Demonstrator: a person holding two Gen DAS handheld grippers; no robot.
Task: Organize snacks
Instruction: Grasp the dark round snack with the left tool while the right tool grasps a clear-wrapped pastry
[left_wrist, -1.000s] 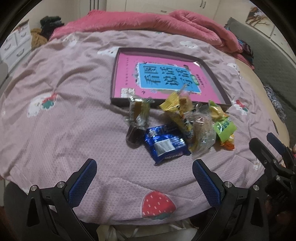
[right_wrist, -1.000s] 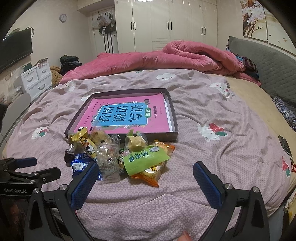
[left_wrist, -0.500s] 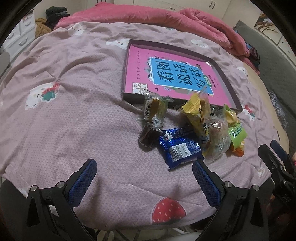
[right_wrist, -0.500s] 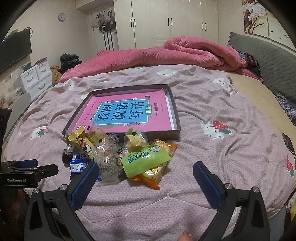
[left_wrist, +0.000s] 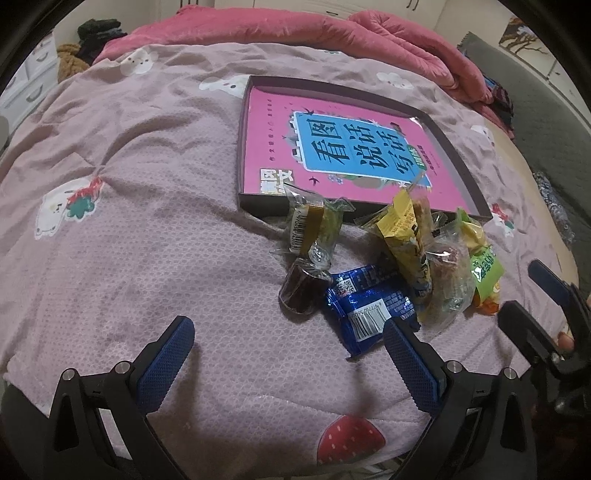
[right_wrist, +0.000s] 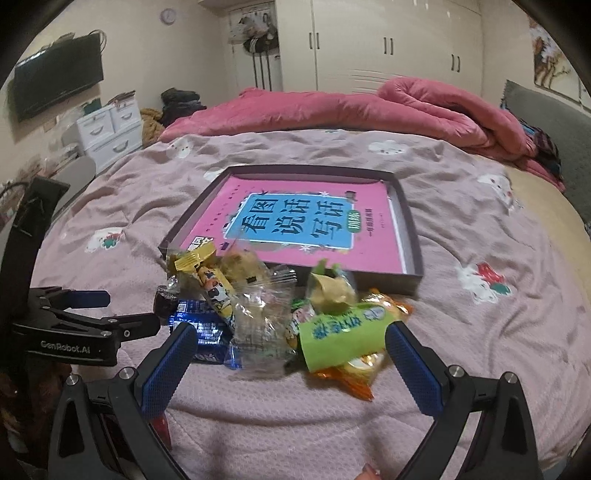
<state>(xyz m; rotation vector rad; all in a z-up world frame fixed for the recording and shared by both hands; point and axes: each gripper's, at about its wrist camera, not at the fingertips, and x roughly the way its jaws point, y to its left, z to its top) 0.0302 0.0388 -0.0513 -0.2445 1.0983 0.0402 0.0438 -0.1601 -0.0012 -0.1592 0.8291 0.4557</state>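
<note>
Crinkly, light, slippery snack packets (left_wrist: 388, 266) lie heaped on the bed (left_wrist: 147, 229) before a shallow box (right_wrist: 410, 236); our left tongs (left_wrist: 284, 365) and right tongs (right_wrist: 291, 365) gape wide and empty, so we should pinch sealed edges.

Both the left tongs (left_wrist: 288, 354) and right tongs (right_wrist: 291, 354) gape wide, holding nothing.

A wide stretch of bare bedspread (left_wrist: 155, 221) is left open on the left side of the snack pile (left_wrist: 388, 273) — nothing is set there. Behind the pile, passage is blocked by the shallow box (left_wrist: 255, 201), its front wall touched by the wrappers. To the pile's right, bare bedspread is seen again — free up to the folded quilt (right_wrist: 424, 107).
</note>
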